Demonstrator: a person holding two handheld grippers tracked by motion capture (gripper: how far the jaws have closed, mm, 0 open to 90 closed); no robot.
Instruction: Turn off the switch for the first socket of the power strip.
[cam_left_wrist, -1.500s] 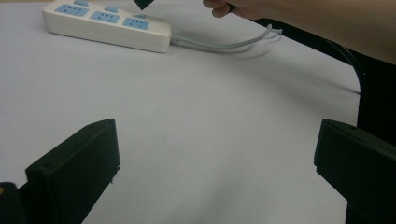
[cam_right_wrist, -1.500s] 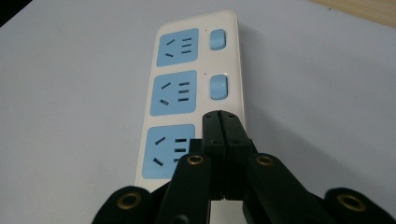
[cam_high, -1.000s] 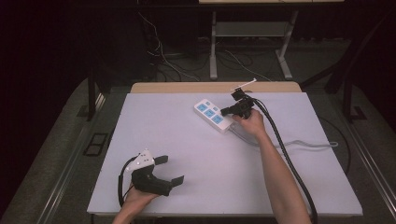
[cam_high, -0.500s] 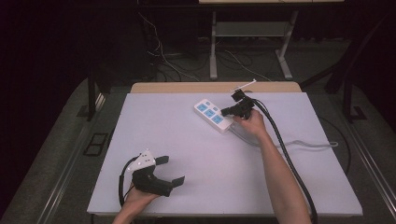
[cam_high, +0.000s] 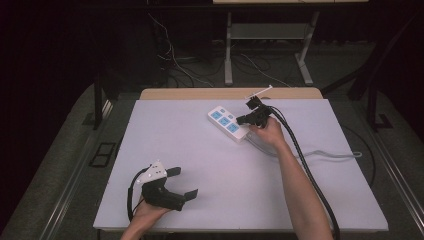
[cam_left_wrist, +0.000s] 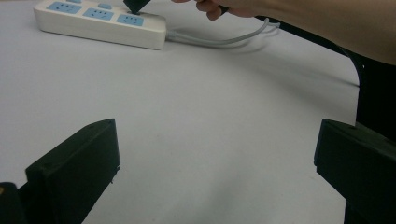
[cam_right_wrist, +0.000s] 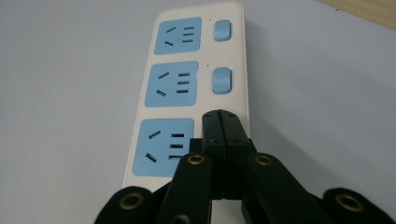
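Closed right hand-held gripper (cam_right_wrist: 219, 116) presses smooth white plastic power strip (cam_right_wrist: 191, 88); left (cam_high: 182, 182) gapes.

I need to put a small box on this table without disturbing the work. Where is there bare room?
The widest free patch is the middle and left of the table, between the power strip and the left gripper. The near right corner, right of the forearm, is bare too. It is crowded at the far right, where the shut right gripper sits on the strip and its grey cord trails.
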